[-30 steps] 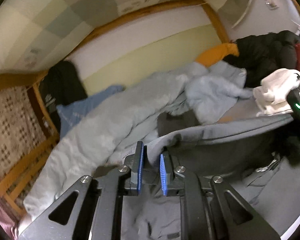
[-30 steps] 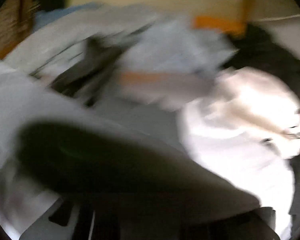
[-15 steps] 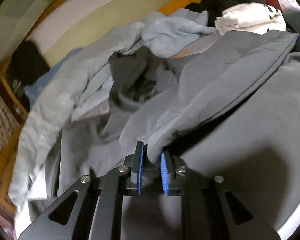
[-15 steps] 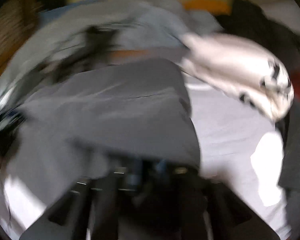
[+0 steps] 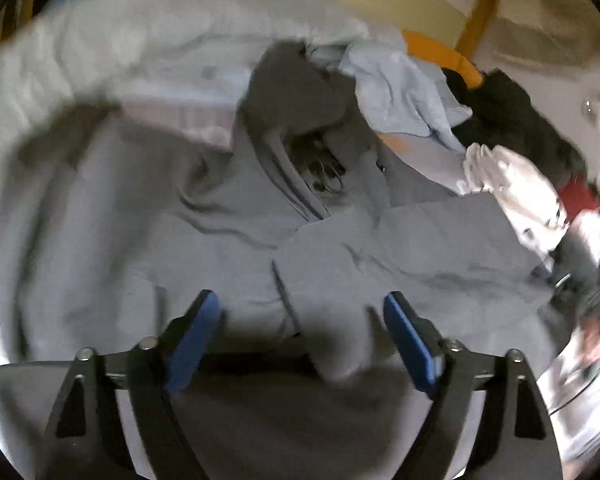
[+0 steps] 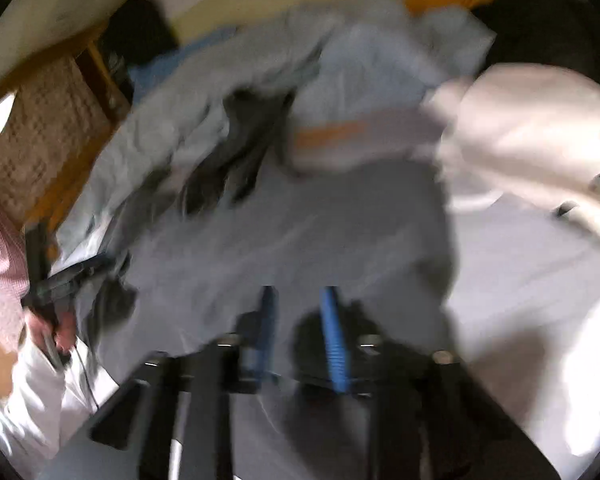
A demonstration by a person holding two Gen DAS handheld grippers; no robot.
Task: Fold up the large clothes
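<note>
— Grey jacket lies spread on the bed, soft and floppy; left tongs gape wide, empty.
— Right tongs nearly closed; too blurred to tell any hold. Pinch a hem.

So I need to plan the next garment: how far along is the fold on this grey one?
Done: one panel of the grey jacket lies folded over its body. In hand: nothing in the left claw, which is open above it; the right claw is blurred, apparently a narrow gap. Left: further folds, and the light-blue garment and white garment behind.
</note>
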